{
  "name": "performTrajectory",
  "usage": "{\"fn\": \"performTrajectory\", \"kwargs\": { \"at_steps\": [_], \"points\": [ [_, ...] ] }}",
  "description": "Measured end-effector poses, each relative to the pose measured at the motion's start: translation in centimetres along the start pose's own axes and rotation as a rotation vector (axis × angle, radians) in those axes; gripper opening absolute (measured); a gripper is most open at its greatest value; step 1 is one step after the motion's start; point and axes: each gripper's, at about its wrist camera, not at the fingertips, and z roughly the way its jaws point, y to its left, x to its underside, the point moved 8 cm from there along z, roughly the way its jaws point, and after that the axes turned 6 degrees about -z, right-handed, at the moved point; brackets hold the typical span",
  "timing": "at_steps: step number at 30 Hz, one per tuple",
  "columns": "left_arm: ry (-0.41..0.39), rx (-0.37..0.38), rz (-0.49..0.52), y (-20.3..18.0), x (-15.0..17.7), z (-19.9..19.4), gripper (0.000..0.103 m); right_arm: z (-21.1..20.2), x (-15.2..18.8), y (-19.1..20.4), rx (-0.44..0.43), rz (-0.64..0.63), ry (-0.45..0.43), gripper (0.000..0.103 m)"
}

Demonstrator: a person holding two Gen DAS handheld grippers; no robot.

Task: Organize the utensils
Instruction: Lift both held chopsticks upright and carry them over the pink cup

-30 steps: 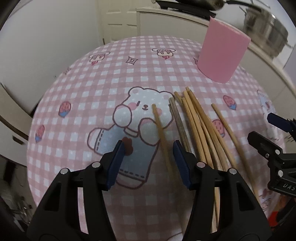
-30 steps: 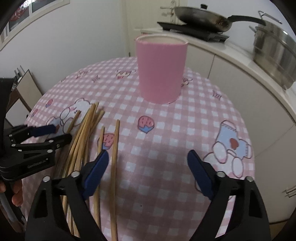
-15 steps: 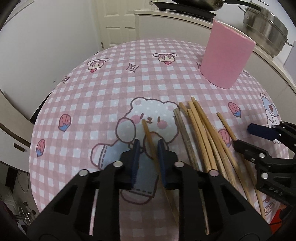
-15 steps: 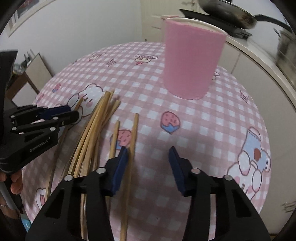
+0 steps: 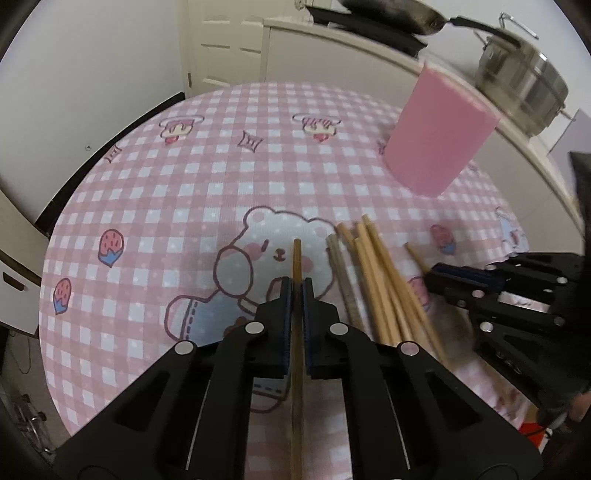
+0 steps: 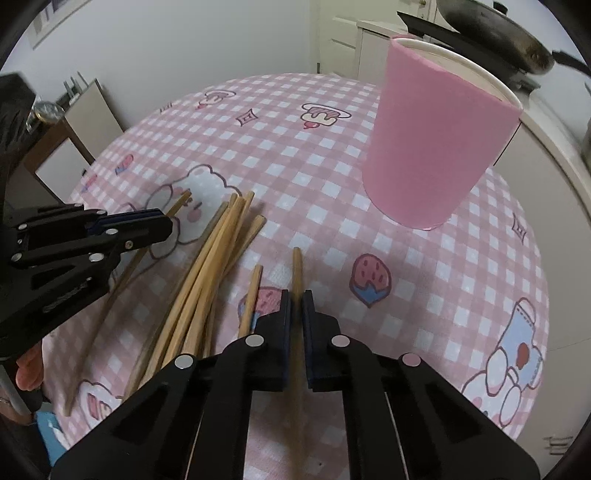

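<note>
Several wooden chopsticks (image 5: 373, 280) lie in a loose pile (image 6: 210, 266) on a round table with a pink checked cloth (image 5: 184, 192). My left gripper (image 5: 296, 291) is shut on one chopstick (image 5: 296, 258) at the pile's left side. My right gripper (image 6: 296, 299) is shut on another chopstick (image 6: 296, 266) at the pile's right side. A tall pink cup (image 6: 432, 147) stands upright beyond the pile; it also shows in the left wrist view (image 5: 436, 133). Each gripper shows in the other's view, the right one (image 5: 480, 288) and the left one (image 6: 110, 229).
A counter (image 5: 369, 55) behind the table carries a frying pan (image 5: 388, 14) and a steel pot (image 5: 524, 88). A door (image 5: 221, 40) is at the back. A chair or shelf (image 6: 85, 122) stands off the table's left side.
Both grippers have closed, each onto a chopstick, from wide open a second ago. Both moved in closer to the pile; the left chopstick now points straight ahead between the jaws.
</note>
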Motion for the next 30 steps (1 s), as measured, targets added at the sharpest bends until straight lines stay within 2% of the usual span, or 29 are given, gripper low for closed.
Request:
{"fn": "performTrajectory", "kwargs": {
  "at_steps": [5, 10, 16, 22, 25, 30],
  "points": [
    [-0.06, 0.042, -0.002, -1.1, -1.1, -3.2, 0.006, -2.9, -0.8, -0.4, -0.08, 0.056, -0.092, 0.005],
    [-0.156, 0.107, 0.012, -2.8, -3.0, -7.8, 0.006, -7.6, -2.3, -0.4, -0.113, 0.065, -0.21, 0.005],
    [-0.281, 0.133, 0.071, -5.3, -5.3, -13.6, 0.005, -13.2, -4.6, -0.2, -0.094, 0.041, -0.358, 0.005],
    [-0.422, 0.175, 0.092, -7.7, -7.9, -18.8, 0.005, -17.1, -6.0, -0.7, -0.079, 0.033, -0.459, 0.005],
    [-0.463, 0.189, 0.103, -8.9, -8.9, -20.1, 0.005, -18.9, -6.5, -1.1, -0.068, 0.028, -0.498, 0.005],
    [-0.585, 0.197, 0.105, -11.0, -11.3, -23.0, 0.005, -21.3, -7.7, -2.6, -0.028, 0.023, -0.568, 0.005]
  ]
}}
